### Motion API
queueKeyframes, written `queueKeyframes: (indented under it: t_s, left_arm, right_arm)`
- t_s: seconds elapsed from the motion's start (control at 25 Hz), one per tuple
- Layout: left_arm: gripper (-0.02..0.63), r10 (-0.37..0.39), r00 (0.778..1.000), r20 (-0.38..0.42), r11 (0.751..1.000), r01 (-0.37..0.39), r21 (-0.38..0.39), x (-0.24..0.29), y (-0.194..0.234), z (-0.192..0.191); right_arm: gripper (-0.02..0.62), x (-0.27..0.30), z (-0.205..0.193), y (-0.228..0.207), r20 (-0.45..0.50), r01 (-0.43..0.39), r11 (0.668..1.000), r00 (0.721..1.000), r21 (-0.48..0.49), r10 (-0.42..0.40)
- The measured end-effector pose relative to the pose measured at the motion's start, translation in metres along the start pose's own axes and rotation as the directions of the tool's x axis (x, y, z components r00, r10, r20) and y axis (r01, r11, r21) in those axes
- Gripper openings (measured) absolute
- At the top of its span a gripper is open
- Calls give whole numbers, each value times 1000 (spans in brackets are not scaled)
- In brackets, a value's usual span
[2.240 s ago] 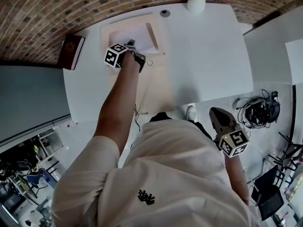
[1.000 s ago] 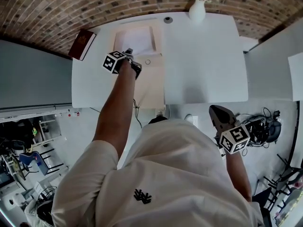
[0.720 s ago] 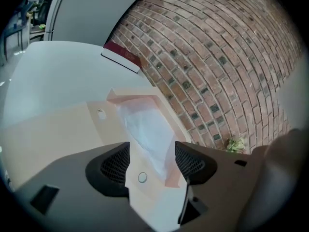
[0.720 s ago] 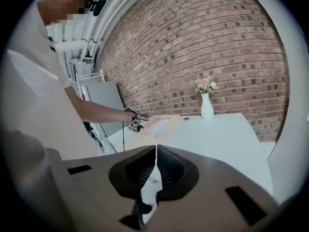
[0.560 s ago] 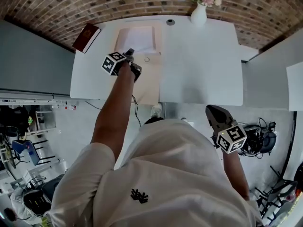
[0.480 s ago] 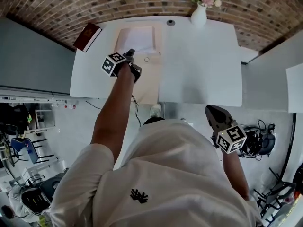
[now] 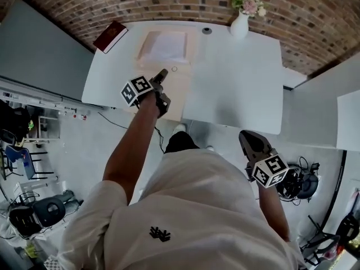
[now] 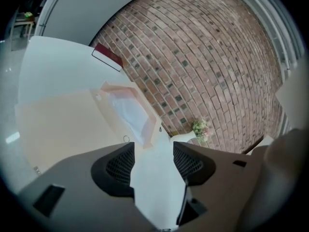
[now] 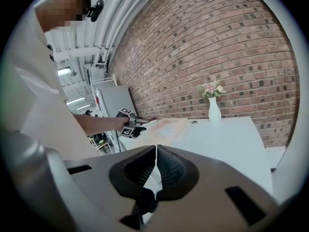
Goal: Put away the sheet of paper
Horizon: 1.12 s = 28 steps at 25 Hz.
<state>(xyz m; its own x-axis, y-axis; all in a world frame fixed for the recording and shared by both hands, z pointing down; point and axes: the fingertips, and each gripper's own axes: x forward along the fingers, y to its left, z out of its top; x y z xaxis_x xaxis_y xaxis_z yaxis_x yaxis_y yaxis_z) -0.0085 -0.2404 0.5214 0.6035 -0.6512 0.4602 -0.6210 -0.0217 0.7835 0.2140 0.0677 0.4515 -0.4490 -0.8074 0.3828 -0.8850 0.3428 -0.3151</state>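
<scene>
The white sheet of paper [image 7: 165,45] lies flat inside a shallow beige tray [image 7: 143,48] at the far side of the white table [image 7: 236,77]. In the left gripper view the sheet of paper [image 8: 126,114] shows ahead and to the left, in the beige tray [image 8: 155,129]. My left gripper [image 7: 162,73] hangs over a beige mat [image 7: 179,91], short of the tray; the left gripper [image 8: 153,151] is open and holds nothing. My right gripper [image 7: 246,137] hangs off the table's near right side, over the floor. The right gripper [image 9: 155,153] is shut with nothing in it.
A dark red book [image 7: 111,36] lies at the table's far left corner. A white vase with flowers [image 7: 241,22] stands at the back, a round grommet [image 7: 207,31] beside it. A small ring [image 7: 174,68] lies near the tray. Cables [image 7: 298,184] lie on the floor at right.
My left gripper has drawn back from the tray's near edge toward the table's front edge. The person has stepped back. The right gripper stays low at the side.
</scene>
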Motion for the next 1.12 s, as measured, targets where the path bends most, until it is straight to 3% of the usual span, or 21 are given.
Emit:
queueKeyframes:
  t_s: [0.2, 0.36, 0.68, 1.12]
  left_arm:
    - [146, -22, 999, -23, 999, 23, 32, -34, -7, -24]
    - [35, -83, 996, -35, 996, 84, 28, -59, -18, -42]
    - [25, -176, 980, -95, 980, 183, 75, -94, -38, -76]
    - [25, -185, 970, -159, 965, 209, 157, -110, -50, -106]
  right_arm:
    - [32, -2, 1, 7, -2, -31, 1000, 1000, -4, 31]
    - [32, -3, 3, 13, 0, -53, 998, 999, -15, 53]
    - [32, -9, 7, 21, 4, -76, 996, 997, -35, 76]
    - [32, -20, 1, 31, -19, -91, 994, 996, -64, 90]
